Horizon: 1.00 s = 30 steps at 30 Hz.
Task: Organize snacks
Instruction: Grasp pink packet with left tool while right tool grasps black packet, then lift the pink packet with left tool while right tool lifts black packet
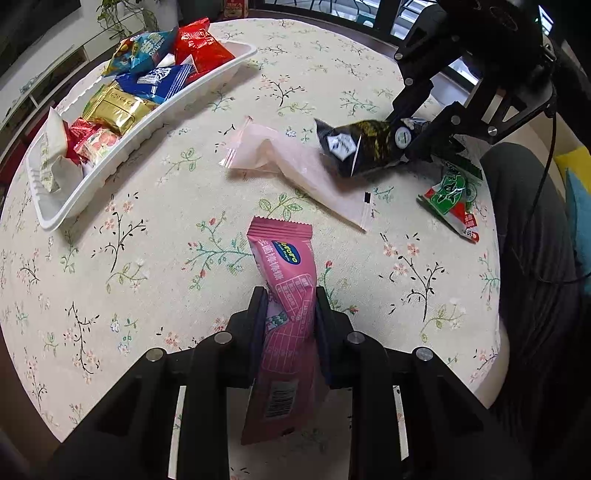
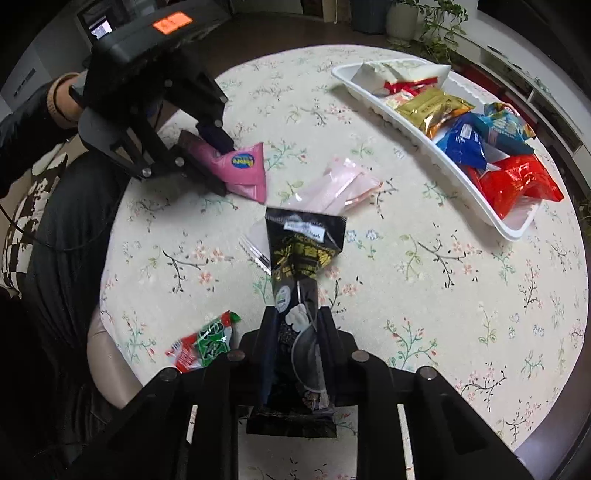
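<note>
My left gripper (image 1: 290, 299) is shut on a pink snack packet (image 1: 286, 291) and holds it above the floral tablecloth; it also shows in the right wrist view (image 2: 243, 171). My right gripper (image 2: 297, 317) is shut on a black and gold snack packet (image 2: 301, 254), seen in the left wrist view (image 1: 364, 146) at the far right. A white tray (image 1: 147, 133) at the far left holds several snack packets, also in the right wrist view (image 2: 491, 218). A clear pinkish zip bag (image 1: 295, 166) lies mid-table. A green and red packet (image 1: 452, 199) lies near the table edge.
The round table (image 1: 110, 258) has a floral cloth. A person's dark-trousered legs (image 1: 532, 240) are at the table's right edge. Potted plants (image 2: 432, 26) and low shelving stand beyond the table.
</note>
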{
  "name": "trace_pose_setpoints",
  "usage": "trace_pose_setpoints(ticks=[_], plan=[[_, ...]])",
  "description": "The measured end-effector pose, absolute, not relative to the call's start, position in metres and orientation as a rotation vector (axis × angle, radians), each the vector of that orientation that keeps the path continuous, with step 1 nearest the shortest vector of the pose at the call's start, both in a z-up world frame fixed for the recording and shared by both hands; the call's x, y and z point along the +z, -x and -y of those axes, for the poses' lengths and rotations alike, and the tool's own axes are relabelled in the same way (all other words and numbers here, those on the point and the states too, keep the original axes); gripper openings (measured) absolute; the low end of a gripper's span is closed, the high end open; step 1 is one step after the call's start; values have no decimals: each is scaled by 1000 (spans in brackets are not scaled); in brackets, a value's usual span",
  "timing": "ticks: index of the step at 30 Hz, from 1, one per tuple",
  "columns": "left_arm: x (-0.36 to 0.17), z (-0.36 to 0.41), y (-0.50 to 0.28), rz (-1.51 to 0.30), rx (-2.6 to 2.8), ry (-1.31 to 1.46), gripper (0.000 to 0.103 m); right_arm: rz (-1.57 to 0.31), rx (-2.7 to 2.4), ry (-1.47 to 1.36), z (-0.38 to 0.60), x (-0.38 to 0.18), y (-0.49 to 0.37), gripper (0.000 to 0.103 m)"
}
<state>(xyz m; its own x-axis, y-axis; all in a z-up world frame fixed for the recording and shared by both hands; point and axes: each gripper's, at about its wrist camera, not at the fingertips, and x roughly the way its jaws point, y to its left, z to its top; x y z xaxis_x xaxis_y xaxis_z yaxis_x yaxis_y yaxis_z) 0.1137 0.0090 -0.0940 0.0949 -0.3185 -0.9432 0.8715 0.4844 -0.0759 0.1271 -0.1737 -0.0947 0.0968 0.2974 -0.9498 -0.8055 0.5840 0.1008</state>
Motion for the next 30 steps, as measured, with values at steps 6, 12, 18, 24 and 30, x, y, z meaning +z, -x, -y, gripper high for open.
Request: trace_pose_setpoints(ticks=[6,12,18,24,30], plan=[[-93,-8,-106,-1150,-937,-656,24,-1251,841,525,170,-104,-138,27],[-96,-3,-112,-1184,-888,-657,30,-1275,823,571,157,-118,-137,33],[-106,-1,-110,-1241,-824,-710,99,-1292,792,562,155,-118,-134,29],[-91,-10,-112,-1200,-803,-627,27,-1273,805,504,158,-112,-134,26],[-86,-14,-111,-1194,-807,-626,21,-1250,811,451,170,-99,-127,25]])
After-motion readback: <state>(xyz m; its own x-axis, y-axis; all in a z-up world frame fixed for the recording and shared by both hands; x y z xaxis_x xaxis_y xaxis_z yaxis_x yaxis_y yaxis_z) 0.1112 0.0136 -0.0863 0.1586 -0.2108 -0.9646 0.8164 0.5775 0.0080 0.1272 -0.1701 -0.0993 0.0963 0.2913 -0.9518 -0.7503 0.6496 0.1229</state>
